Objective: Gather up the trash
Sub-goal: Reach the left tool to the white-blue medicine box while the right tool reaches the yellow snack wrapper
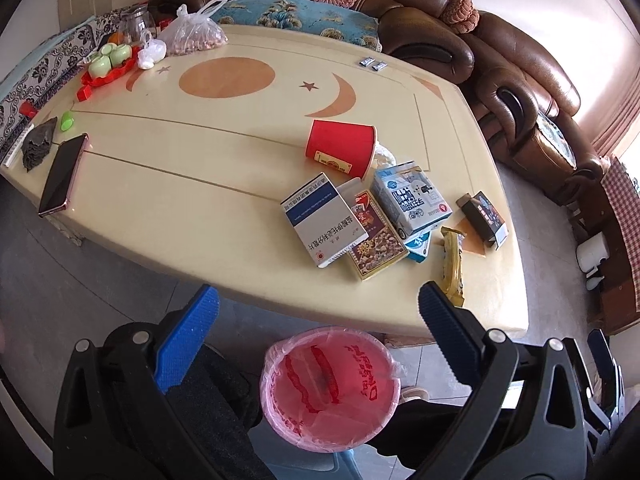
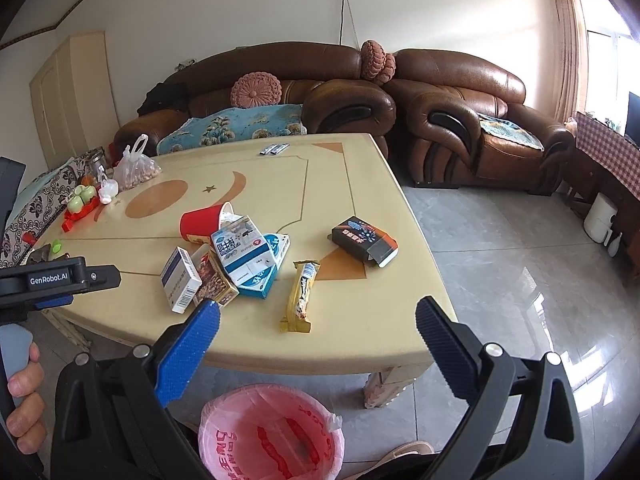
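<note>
Living room, cream surface (image 2: 256,344) before brown sofas. Trash clustered near its front edge: red cup (image 2: 200,222), cartons, yellow wrapper (image 2: 302,298). Lined bin (image 2: 272,436) on the floor below. Both tongs, left (image 1: 318,312) and right (image 2: 318,326), spread wide, empty. Collection appears not begun; next move: close on the nearest item.
</note>
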The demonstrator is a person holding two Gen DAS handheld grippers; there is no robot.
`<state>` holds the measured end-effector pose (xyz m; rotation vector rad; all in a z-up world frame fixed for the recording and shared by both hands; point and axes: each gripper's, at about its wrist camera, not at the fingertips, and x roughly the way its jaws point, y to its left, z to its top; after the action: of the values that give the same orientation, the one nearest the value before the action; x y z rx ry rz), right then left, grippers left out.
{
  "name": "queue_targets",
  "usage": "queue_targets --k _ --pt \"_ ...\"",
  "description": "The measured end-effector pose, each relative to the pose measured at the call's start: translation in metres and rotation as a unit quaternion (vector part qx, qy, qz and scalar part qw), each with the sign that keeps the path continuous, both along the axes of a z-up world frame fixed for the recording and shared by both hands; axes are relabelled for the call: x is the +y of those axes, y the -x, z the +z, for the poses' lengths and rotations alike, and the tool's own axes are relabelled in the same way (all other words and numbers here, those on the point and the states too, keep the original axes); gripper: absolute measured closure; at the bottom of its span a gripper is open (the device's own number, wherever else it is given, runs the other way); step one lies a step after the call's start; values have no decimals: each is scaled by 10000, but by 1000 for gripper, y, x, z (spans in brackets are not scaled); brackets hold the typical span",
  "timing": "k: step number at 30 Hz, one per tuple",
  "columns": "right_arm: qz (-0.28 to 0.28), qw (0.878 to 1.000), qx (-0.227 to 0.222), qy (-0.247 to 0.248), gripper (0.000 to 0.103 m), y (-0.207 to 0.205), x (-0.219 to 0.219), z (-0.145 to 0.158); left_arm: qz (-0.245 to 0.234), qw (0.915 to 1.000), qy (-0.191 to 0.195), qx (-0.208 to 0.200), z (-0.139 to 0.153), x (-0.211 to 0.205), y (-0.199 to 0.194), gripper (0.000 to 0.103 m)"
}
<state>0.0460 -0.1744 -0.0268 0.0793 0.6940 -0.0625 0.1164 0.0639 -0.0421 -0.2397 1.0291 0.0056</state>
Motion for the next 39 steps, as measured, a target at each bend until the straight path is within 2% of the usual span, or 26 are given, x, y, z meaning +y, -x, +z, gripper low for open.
queue_targets --k 14,39 --pt "13 9996 261 -88 7 -53 -10 -22 314 9978 324 492 -25 8 -66 5" --pt "347 9953 863 -259 7 -113 3 -81 719 9886 590 1183 -83 22 -133 5"
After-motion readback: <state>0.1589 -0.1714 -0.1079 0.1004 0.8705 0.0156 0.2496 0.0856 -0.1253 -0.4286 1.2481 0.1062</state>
